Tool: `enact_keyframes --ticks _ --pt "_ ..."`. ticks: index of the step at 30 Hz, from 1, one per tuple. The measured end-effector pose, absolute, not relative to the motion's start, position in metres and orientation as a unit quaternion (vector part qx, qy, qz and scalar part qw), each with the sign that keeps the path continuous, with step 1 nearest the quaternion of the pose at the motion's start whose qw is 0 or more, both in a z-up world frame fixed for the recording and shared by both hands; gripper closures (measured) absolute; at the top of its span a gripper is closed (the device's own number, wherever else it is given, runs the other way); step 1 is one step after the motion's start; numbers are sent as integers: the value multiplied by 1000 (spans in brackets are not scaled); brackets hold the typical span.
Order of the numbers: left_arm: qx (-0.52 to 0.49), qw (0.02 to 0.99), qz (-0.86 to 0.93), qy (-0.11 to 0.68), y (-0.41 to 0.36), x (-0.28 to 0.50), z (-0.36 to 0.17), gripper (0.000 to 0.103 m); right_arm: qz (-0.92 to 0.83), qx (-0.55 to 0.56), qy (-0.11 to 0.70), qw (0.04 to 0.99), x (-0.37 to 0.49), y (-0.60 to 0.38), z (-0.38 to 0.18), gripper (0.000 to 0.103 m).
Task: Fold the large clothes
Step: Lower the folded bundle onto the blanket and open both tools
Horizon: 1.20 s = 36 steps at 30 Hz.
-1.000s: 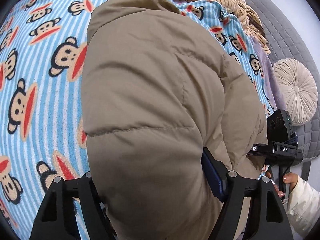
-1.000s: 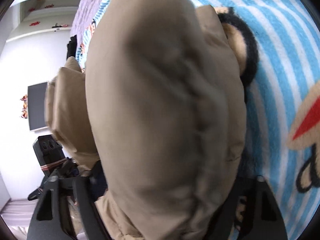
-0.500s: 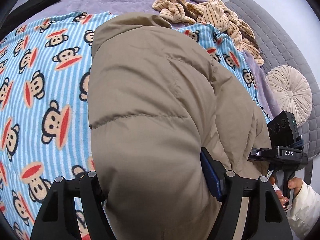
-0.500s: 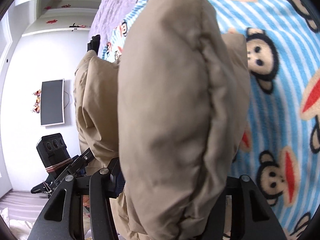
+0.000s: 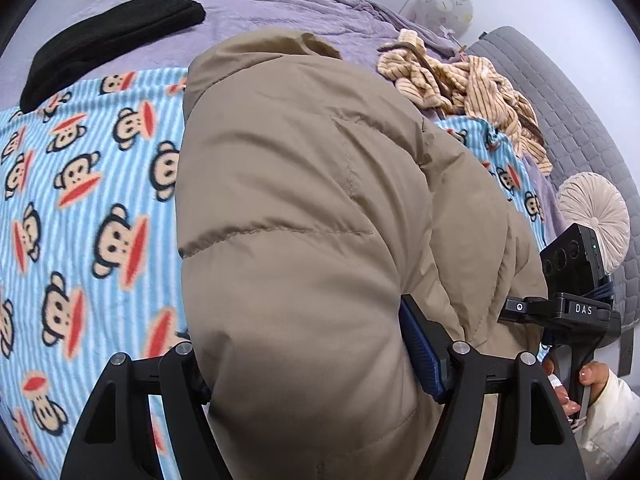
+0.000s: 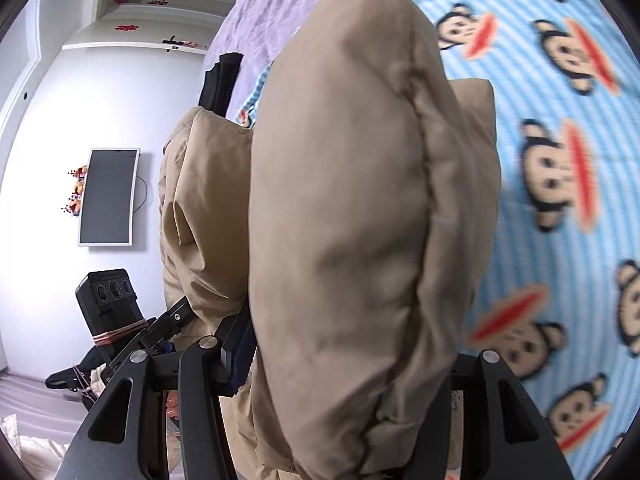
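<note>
Bed point(image 5: 280, 12), purple cover; monkey-print blanket point(image 5: 80, 200), black garment point(image 5: 112, 36), striped beige clothes point(image 5: 472, 84) on it.

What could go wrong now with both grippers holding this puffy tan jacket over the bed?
1. The tan puffer jacket is thick and slick; it may slip from the left gripper or right gripper.
2. Its bulk may spring back open.
3. It could land on the striped garment nearby.
</note>
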<state>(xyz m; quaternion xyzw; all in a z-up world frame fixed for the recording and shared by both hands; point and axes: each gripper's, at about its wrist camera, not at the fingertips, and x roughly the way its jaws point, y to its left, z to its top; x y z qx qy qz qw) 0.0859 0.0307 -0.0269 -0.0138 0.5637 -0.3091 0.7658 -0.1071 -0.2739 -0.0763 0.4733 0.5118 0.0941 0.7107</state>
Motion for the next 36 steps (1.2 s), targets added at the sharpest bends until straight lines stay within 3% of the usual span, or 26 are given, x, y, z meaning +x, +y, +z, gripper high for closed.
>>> enact_keyframes --ticks 7,9,11,16,21,22,23,24,29,36 --pt "-27 778 -242 579 77 128 -77 27 116 438 530 717 -46 -244 -99 48" --pt "-38 780 -222 584 86 131 -95 19 108 424 546 714 -36 -245 -110 48" --pt "-45 780 -210 587 92 131 -100 19 94 415 559 712 -31 -241 -117 48" --pt "-6 820 -190 540 101 126 -66 19 53 403 572 712 -57 -260 -109 46" --pt "5 846 -175 503 106 151 -41 19 -17 320 545 775 -100 -280 -52 47" --pt "5 848 -167 504 104 159 -43 19 -18 314 529 788 -107 -282 -40 54" --pt "3 847 -165 506 102 164 -46 19 -13 310 517 798 -108 -279 -28 70" --pt "4 843 -165 512 96 170 -51 19 -4 306 509 805 -102 -267 -17 74" --pt "57 837 -179 514 47 160 -69 19 23 258 495 829 -17 -177 5 75" --pt "93 841 -185 500 19 143 -81 19 -56 255 536 803 20 -174 -53 75"
